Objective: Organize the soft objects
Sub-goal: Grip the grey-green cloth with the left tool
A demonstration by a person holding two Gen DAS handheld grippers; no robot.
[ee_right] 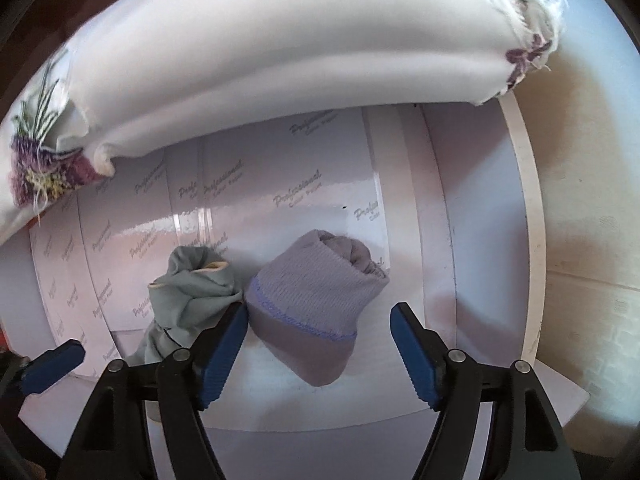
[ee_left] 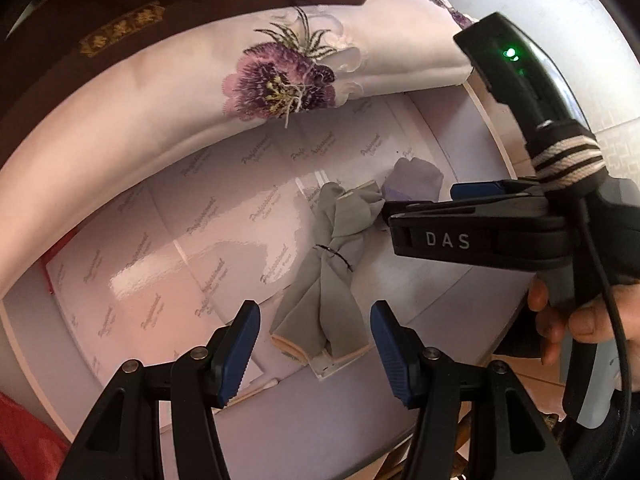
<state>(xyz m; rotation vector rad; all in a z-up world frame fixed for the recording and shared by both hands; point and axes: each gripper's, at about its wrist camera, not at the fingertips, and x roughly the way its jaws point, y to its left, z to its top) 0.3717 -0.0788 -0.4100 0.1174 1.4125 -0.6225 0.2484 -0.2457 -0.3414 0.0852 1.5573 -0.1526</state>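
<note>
Two soft bundles lie side by side on glossy white sheets (ee_right: 304, 184) printed with grey script. The grey bundle (ee_left: 326, 280) is a tied strip of cloth, pinched at its middle by a thin dark band, its ends splayed. The lilac sock roll (ee_right: 316, 300) sits just to its right, nearly touching it, cuff folded over with a blue stitched line around it.

The left gripper (ee_left: 316, 348) points steeply down over the near end of the grey bundle, its jaws apart, and the blue pads (ee_left: 236, 352) stand on either side of the cloth without pressing it. The right gripper (ee_right: 320, 352) hangs over the sock roll with its jaws spread wide; the left pad (ee_right: 224, 352) is at the roll's edge, the right pad is clear of it, and nothing is clamped. A hand (ee_left: 576, 320) shows on the right gripper's handle in the left view.

Behind both bundles a white embroidered cloth (ee_left: 248, 76) with a purple flower lies folded along the sheets' far edge.
</note>
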